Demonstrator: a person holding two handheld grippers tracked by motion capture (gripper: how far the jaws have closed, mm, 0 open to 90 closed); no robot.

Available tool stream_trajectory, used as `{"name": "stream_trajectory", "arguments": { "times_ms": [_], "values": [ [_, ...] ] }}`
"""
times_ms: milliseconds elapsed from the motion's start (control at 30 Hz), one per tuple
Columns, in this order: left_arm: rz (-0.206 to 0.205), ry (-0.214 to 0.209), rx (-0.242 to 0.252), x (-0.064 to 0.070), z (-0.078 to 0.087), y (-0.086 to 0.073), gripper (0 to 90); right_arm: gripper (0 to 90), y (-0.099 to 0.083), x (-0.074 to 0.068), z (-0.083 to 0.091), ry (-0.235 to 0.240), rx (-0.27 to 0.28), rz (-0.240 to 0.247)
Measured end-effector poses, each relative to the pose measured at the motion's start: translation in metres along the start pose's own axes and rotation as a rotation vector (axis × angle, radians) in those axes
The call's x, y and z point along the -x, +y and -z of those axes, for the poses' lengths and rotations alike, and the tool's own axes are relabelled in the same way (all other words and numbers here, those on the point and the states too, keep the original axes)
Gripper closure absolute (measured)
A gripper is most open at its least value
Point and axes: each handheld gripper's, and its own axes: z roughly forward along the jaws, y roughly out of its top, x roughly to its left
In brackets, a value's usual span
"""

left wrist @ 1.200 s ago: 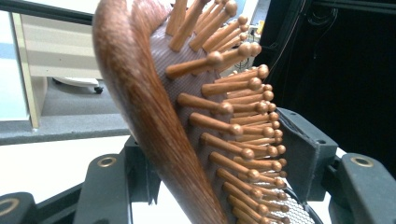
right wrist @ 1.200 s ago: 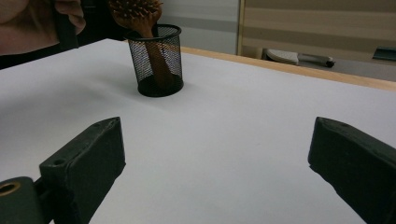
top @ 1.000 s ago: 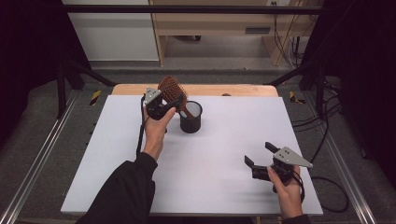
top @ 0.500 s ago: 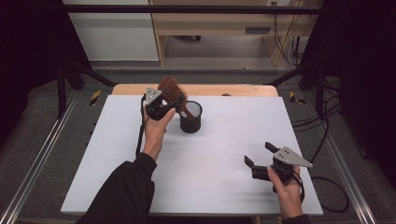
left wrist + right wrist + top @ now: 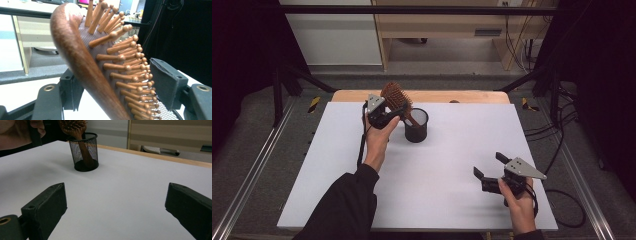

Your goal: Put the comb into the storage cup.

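A brown wooden hairbrush (image 5: 396, 97) stands tilted with its handle down inside a black mesh cup (image 5: 416, 125) at the back middle of the white table (image 5: 337, 165). My left gripper (image 5: 393, 112) is shut on the brush head. In the left gripper view the hairbrush (image 5: 75, 50) sits between the jaws, its back against one jaw and its bristles against the other pad, with the cup's mesh rim (image 5: 162, 112) just below. My right gripper (image 5: 488, 165) rests open near the front right. In the right gripper view the right gripper (image 5: 115, 202) faces the cup (image 5: 83, 151) and the hairbrush (image 5: 73, 126) from a distance.
A wooden strip (image 5: 472, 96) runs along the table's far edge. Metal rails (image 5: 257, 165) flank the table, and cables (image 5: 562, 150) lie on the floor at the right. A cabinet and shelving (image 5: 437, 25) stand beyond the table.
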Motion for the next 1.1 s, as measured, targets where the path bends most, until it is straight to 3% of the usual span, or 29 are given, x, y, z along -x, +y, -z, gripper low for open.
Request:
{"name": "stream_trajectory", "arguments": {
  "times_ms": [1100],
  "values": [
    [-0.006,0.006,0.003,-0.0031,0.0025,-0.0034,24.2,4.0,-0.0003,-0.0006,-0.0007,0.002,-0.003,0.003]
  ]
}}
